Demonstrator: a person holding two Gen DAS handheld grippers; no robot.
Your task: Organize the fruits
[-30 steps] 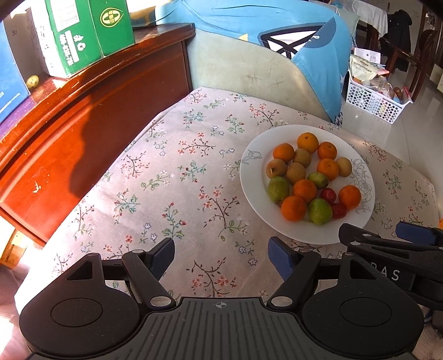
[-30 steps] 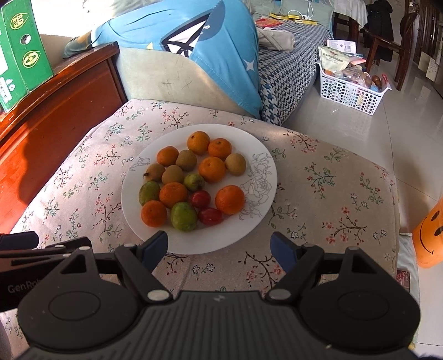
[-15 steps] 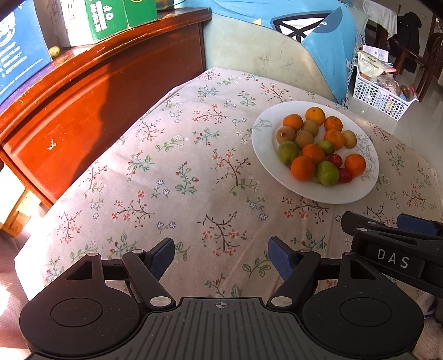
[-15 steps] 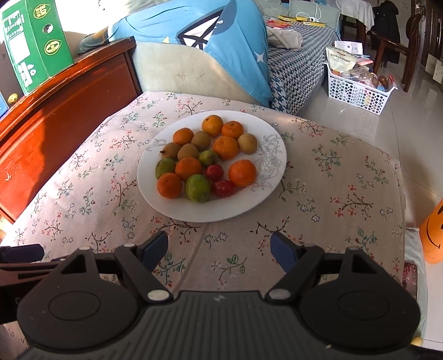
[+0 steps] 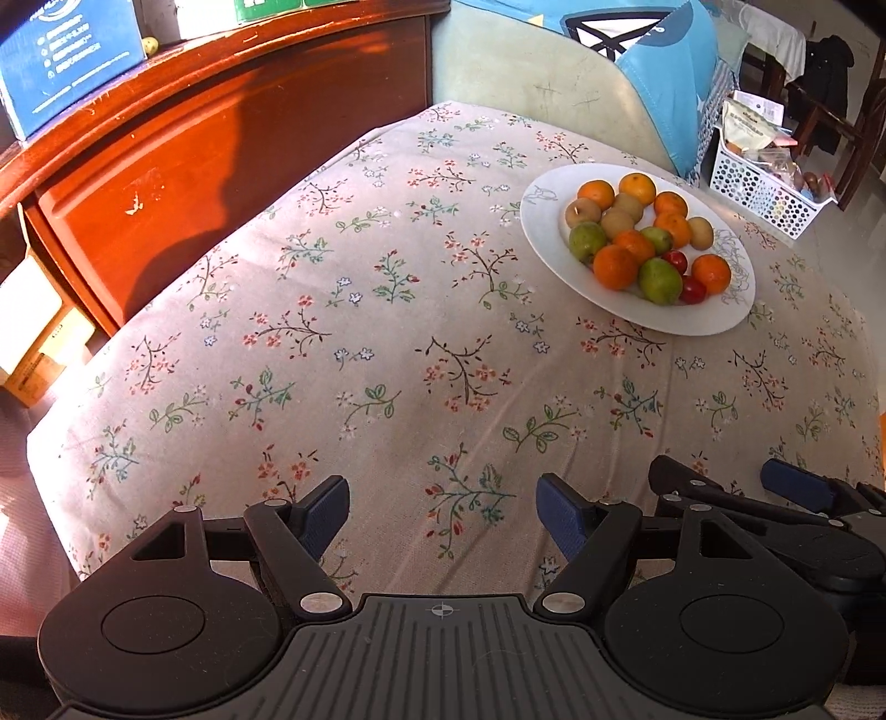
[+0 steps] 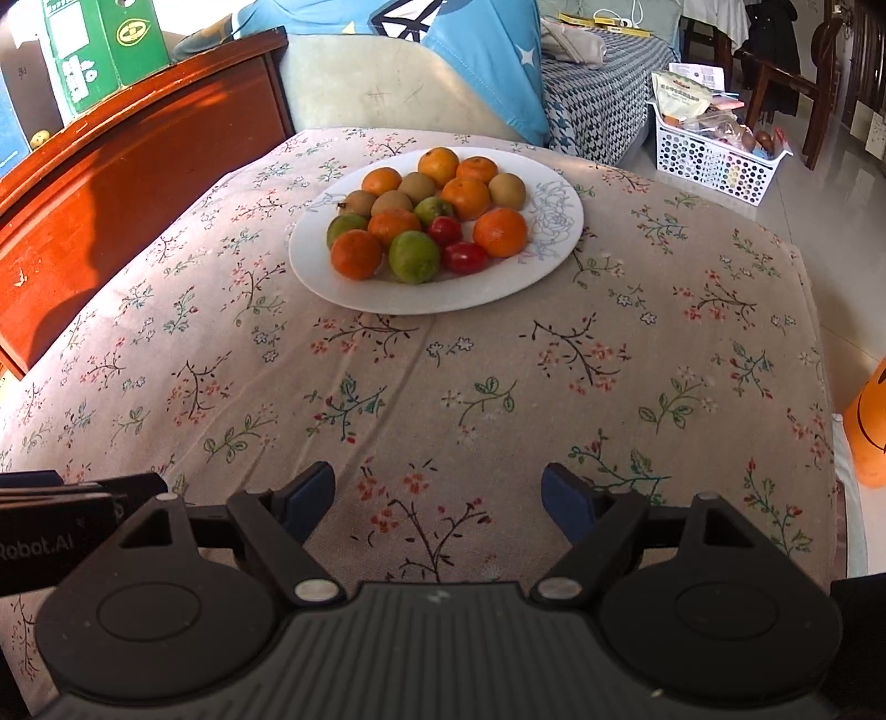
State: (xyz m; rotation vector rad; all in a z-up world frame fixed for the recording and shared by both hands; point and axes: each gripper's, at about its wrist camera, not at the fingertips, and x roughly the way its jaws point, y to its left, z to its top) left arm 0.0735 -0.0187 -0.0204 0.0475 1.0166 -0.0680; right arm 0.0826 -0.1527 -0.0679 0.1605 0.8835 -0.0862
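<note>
A white plate [image 5: 714,318] [image 6: 542,266] rests on a floral-cloth table [image 5: 387,332] [image 6: 554,387]. It is heaped with several oranges [image 6: 500,232], green fruits [image 6: 414,256], brown fruits [image 6: 507,190] and small red fruits [image 6: 464,257]. My left gripper [image 5: 443,512] hovers open over bare cloth, well short of the plate, which lies up and to its right. My right gripper [image 6: 437,501] is open too, over the near cloth with the plate straight ahead. Nothing sits between either pair of fingers. The right gripper's arms [image 5: 775,498] show at the left view's lower right.
A red-brown wooden cabinet [image 5: 221,155] [image 6: 111,183] borders the table's left, carrying a blue box [image 5: 72,55] and a green box [image 6: 99,50]. A sofa with a blue cover [image 6: 443,50] stands behind. A white basket [image 6: 714,155] sits on the floor, an orange object [image 6: 869,426] at the right edge.
Both grippers have drawn back and slightly down from the plate, which now looks smaller and farther up in both views. More bare cloth shows ahead. The jaws have stayed equally wide.
</note>
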